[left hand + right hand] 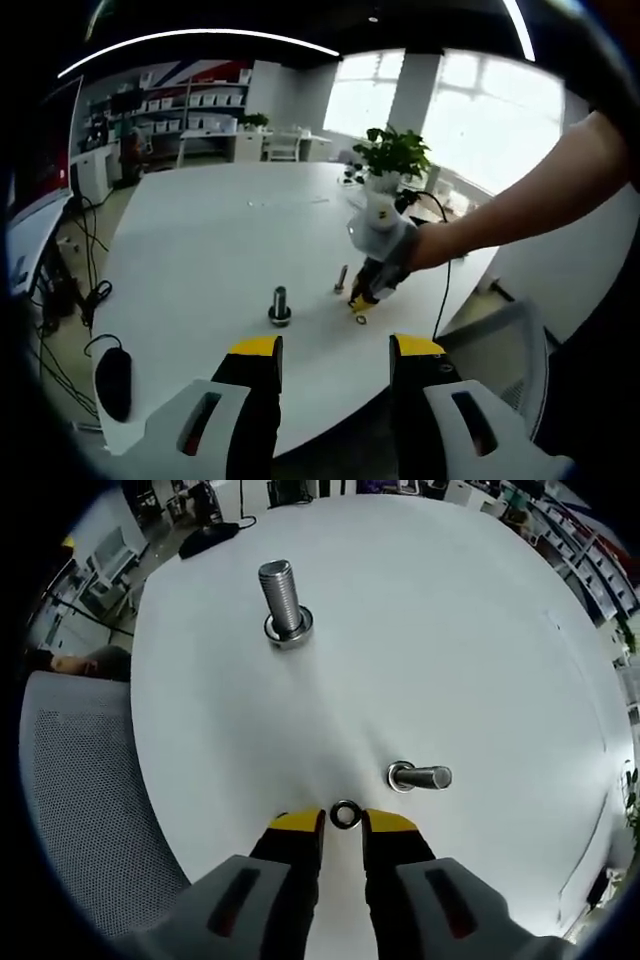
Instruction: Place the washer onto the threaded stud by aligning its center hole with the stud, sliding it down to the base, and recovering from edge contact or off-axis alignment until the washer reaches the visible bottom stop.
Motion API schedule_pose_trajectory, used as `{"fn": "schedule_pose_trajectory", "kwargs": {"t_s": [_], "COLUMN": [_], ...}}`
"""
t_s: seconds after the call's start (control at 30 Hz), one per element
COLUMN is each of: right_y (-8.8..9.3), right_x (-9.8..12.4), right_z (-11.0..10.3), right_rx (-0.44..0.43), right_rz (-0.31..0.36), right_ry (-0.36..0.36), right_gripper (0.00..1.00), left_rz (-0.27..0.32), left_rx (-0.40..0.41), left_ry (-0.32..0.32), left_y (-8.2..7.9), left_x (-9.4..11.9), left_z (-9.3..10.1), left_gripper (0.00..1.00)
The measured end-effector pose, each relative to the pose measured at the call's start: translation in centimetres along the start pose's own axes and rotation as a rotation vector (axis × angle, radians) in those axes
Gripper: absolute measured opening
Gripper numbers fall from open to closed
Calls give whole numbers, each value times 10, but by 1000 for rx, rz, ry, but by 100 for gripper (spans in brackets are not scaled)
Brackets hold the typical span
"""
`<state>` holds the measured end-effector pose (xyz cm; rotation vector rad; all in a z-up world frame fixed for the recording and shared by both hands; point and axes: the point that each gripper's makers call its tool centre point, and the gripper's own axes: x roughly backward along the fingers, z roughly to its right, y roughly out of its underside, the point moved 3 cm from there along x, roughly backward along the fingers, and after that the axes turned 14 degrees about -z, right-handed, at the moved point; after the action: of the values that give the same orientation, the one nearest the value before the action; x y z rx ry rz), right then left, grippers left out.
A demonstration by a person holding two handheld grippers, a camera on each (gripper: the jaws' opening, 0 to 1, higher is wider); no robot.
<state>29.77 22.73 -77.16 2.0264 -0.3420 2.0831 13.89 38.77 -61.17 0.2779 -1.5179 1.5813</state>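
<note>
Washer [345, 815] lies flat between right gripper [343, 822] jaws, perhaps touching.

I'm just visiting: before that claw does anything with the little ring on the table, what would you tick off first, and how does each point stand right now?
1. Washer sits between the right claw tips: ok.
2. Right claw shut on washer: cannot tell; the jaws flank it with a narrow gap.
3. Washer lifted off the table: not ok, it appears to lie flat.
4. Large stud upright and unobstructed: ok.
5. Small stud near the washer: upright in the left gripper view, ok.
6. Left claw out of the way: ok, open and held back from the studs.
</note>
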Motion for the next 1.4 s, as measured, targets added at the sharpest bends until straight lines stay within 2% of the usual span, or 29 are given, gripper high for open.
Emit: {"fn": "schedule_pose_trajectory", "kwargs": {"t_s": [0.23, 0.6, 0.73, 0.87, 1.2, 1.4], "right_y": [1, 0, 0, 0, 0, 0], "right_x": [0, 0, 0, 0, 1, 0], "right_z": [-2, -2, -1, -1, -2, -3], "right_rx": [30, 12, -47, -57, 1, 128], "right_rz": [0, 6, 41, 53, 67, 21], "right_ry": [-16, -19, -16, -12, -20, -14], "right_gripper": [20, 19, 18, 18, 17, 19], "left_rz": [4, -3, 4, -3, 2, 2], "left_rx": [-6, -7, -8, -4, -4, 8], "left_ry": [5, 20, 25, 35, 34, 31], "left_y": [-3, 0, -2, 0, 1, 3], "left_x": [0, -4, -4, -7, -3, -4], "left_z": [1, 1, 1, 3, -2, -4], "left_gripper": [41, 41, 41, 41, 41, 41]}}
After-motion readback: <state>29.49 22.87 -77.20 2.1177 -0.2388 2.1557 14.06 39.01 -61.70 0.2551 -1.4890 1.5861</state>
